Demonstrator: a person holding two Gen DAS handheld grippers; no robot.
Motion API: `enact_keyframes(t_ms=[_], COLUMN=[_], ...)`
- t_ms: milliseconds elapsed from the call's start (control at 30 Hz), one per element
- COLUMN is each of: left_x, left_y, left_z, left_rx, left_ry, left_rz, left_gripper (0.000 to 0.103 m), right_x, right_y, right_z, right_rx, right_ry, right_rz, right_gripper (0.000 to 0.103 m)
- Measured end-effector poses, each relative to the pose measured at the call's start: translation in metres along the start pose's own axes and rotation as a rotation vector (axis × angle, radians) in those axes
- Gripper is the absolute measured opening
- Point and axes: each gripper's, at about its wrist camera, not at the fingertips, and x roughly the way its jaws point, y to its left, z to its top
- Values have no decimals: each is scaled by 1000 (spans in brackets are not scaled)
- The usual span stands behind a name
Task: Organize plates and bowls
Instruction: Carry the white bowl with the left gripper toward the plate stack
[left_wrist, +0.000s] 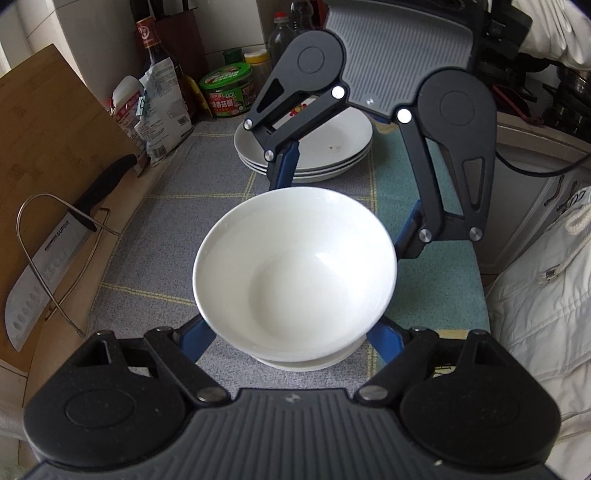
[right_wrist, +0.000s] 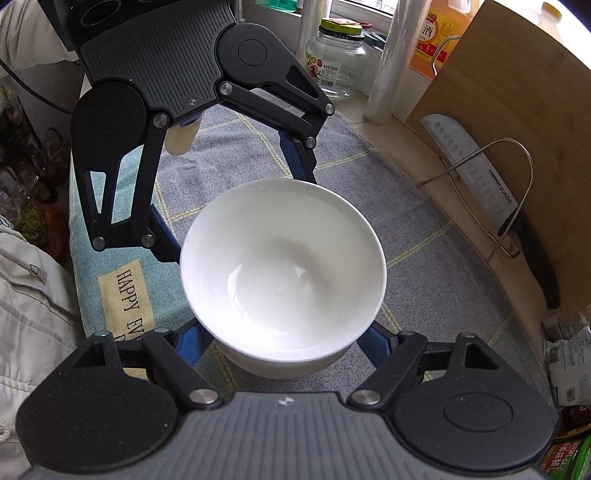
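A white bowl (left_wrist: 295, 273) sits nested in another white bowl (left_wrist: 314, 363) on the cloth; the top bowl also shows in the right wrist view (right_wrist: 282, 273), with the lower bowl (right_wrist: 280, 365) beneath it. My left gripper (left_wrist: 295, 343) is spread wide around the bowls from the near side, its blue fingers (left_wrist: 197, 341) on either side. My right gripper (left_wrist: 343, 192) faces it from the far side, also spread wide around the bowls. In the right wrist view my right gripper (right_wrist: 282, 343) straddles the stack. A stack of white plates (left_wrist: 332, 147) stands behind.
A wooden cutting board (left_wrist: 48, 147) with a knife (left_wrist: 48, 258) in a wire rack leans at the left. Sauce bottles, packets and a green jar (left_wrist: 229, 90) crowd the back. A glass jar (right_wrist: 336, 55) and oil bottle stand by the window. A white jacket (left_wrist: 546, 314) is at right.
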Motion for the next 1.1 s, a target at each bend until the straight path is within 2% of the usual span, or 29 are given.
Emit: enact_keyframes(t_ms=[267, 900, 1100], left_x=[2, 5, 6], left_y=[2, 9, 10], left_z=[4, 5, 5], left_rx=[-10, -44, -42], left_ry=[18, 33, 38], left_rz=[-15, -53, -73], left_gripper=[87, 88, 89], right_x=[3, 3, 4], right_y=[-7, -6, -4], right_z=[-2, 0, 1], right_rx=[14, 11, 10], right_ry=[-6, 2, 5], right_rz=[34, 33, 36], right_gripper=[87, 88, 91])
